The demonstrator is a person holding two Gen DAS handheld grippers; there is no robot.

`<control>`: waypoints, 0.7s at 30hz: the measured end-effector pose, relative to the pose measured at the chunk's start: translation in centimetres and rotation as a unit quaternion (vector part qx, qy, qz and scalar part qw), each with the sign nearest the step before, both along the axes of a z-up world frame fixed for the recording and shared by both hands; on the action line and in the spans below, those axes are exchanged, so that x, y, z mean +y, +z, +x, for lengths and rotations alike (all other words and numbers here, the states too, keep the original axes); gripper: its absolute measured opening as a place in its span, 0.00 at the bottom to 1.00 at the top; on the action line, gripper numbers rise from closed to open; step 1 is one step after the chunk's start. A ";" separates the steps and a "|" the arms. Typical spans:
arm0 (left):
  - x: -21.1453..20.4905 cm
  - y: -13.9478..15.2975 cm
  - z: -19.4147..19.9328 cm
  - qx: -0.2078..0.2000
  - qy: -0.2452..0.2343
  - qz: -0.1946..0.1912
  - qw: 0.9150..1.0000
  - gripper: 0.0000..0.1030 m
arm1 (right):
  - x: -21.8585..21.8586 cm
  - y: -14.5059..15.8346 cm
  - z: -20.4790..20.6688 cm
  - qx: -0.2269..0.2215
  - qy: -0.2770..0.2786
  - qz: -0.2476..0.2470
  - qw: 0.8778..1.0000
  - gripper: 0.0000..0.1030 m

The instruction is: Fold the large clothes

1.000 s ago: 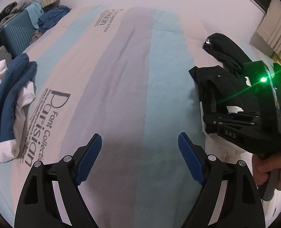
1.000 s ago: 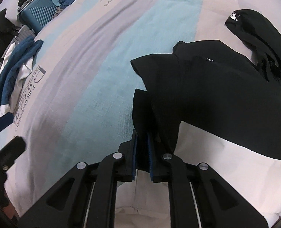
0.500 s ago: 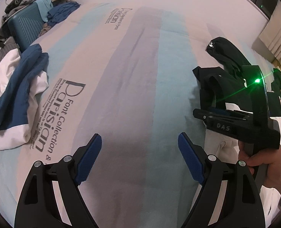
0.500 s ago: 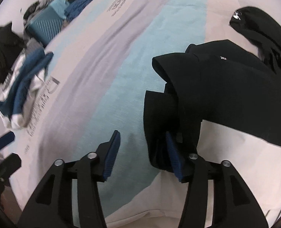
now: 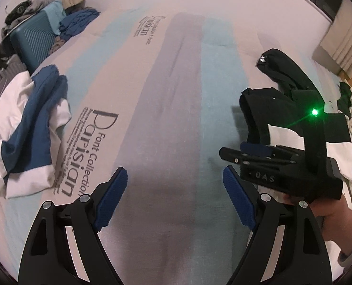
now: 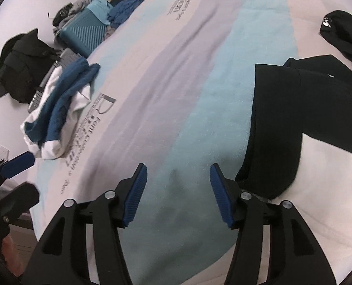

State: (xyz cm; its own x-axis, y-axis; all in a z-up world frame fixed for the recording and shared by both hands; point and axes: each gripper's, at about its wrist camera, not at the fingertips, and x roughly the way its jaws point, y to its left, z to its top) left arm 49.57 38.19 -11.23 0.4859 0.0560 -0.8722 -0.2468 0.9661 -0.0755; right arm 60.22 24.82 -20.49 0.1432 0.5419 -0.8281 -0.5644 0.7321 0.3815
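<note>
While both tools hang spread and empty, left tool (image 5: 174, 197) and right tool (image 6: 178, 192), regrasp the black garment (image 6: 306, 109), right of frame, at an edge, smoothing flat.

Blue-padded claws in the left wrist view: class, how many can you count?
2: the left black blue-padded claw at the bottom centre, open over the striped bedspread, and the right claw, hand-held at right.

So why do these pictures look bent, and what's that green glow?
Both wrist views are fisheye, so the bed bulges and corners go black; in the left wrist view a green light on the right hand-held gripper flares; the right wrist view is slightly blurred.
</note>
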 end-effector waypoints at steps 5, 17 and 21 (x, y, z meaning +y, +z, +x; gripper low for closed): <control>-1.7 -0.2 1.6 0.005 -0.031 -0.008 0.999 0.84 | -4.8 3.7 -0.1 -0.036 -0.025 0.008 0.999 0.65; -12.5 -0.2 11.2 -0.010 -0.102 -0.026 0.994 0.94 | -20.6 10.9 6.7 -0.148 -0.089 -0.070 0.983 0.93; -16.4 -0.1 15.3 -0.009 -0.122 -0.017 0.992 0.94 | -25.1 12.1 9.4 -0.169 -0.111 -0.080 0.976 0.93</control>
